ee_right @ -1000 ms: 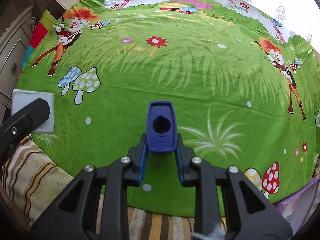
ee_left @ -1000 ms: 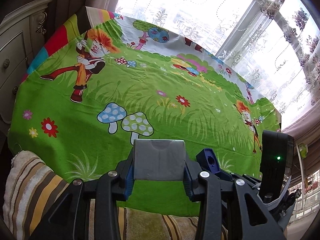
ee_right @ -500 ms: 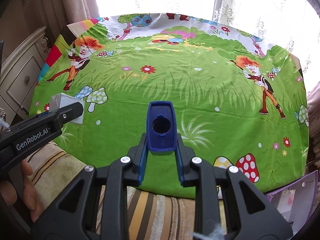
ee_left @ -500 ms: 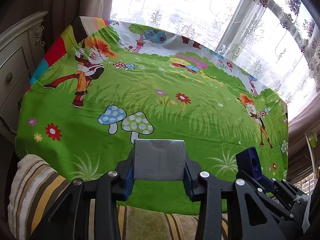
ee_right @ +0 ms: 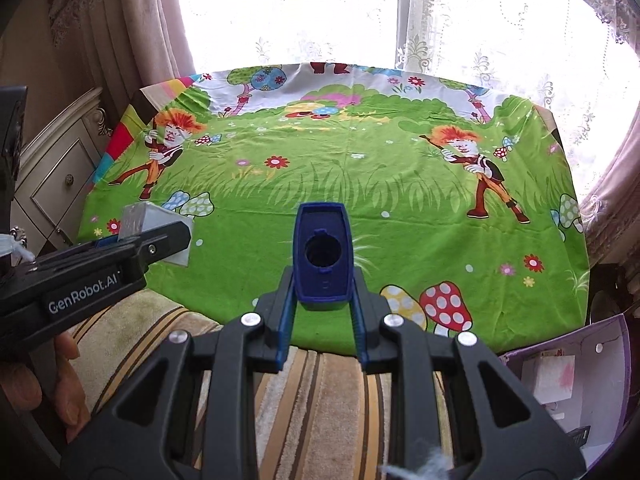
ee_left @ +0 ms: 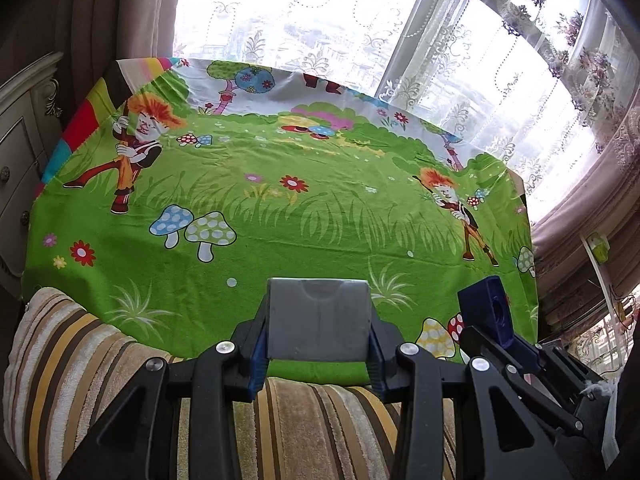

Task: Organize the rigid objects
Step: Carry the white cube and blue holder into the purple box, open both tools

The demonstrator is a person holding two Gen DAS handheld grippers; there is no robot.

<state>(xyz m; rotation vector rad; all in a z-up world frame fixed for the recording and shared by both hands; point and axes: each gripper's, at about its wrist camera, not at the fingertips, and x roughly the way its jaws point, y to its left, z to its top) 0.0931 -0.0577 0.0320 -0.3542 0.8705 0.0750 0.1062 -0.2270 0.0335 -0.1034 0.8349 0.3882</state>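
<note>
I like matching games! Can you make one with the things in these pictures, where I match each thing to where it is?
Things:
1. flat grey rectangular block
2. dark blue plastic piece with a round hole
3. bright green cartoon-printed cloth
4. brown and yellow striped plush cushion

Places:
A. spread over the table by the window
B. clamped in the left tongs
C. beneath both tongs, at the table's near edge
D. clamped in the right tongs

Pairs: 1-B, 2-D, 3-A, 4-C
</note>
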